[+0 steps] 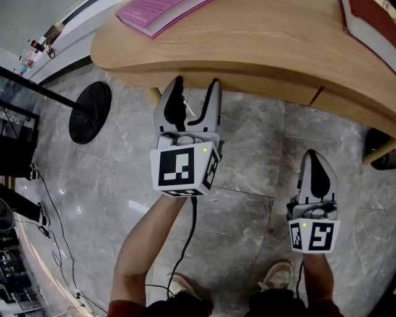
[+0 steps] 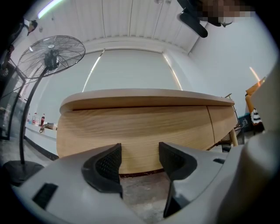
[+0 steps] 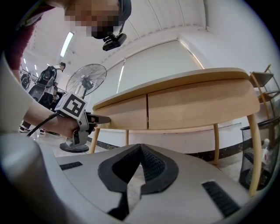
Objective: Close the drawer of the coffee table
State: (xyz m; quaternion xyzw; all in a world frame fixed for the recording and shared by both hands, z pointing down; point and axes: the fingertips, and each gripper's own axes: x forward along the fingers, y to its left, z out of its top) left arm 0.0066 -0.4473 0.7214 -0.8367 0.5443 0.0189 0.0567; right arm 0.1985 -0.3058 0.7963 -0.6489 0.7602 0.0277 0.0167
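Two grey plastic grippers are held low over a grey marble floor (image 1: 247,161). The left gripper (image 1: 197,83) has its jaws spread apart with nothing between them. In its own view the black ribbed pads (image 2: 107,164) sit right up against the light wooden drawer front (image 2: 135,131) and appear to touch it. Its white marker cube (image 1: 182,170) faces up, with a bare forearm (image 1: 145,247) behind it.

The right gripper (image 1: 315,156) hangs well apart from the left one, lower and to the side. Its jaws are pressed together on nothing, and it is short of the table.

The drawer front lies in the curved side of the oval light-wood coffee table (image 1: 260,43), just under the top. In the right gripper view it looks flush with the neighbouring panel across a thin vertical seam, so it seems pushed in.

On the tabletop a pink booklet (image 1: 158,12) lies near the far left edge and a red-and-white book (image 1: 371,21) at the far right. A black standing fan (image 2: 51,54) stands beyond the table's left end. A black wire bin (image 3: 262,148) stands beside the table's right leg. Light shoes (image 1: 278,275) show on the floor below.
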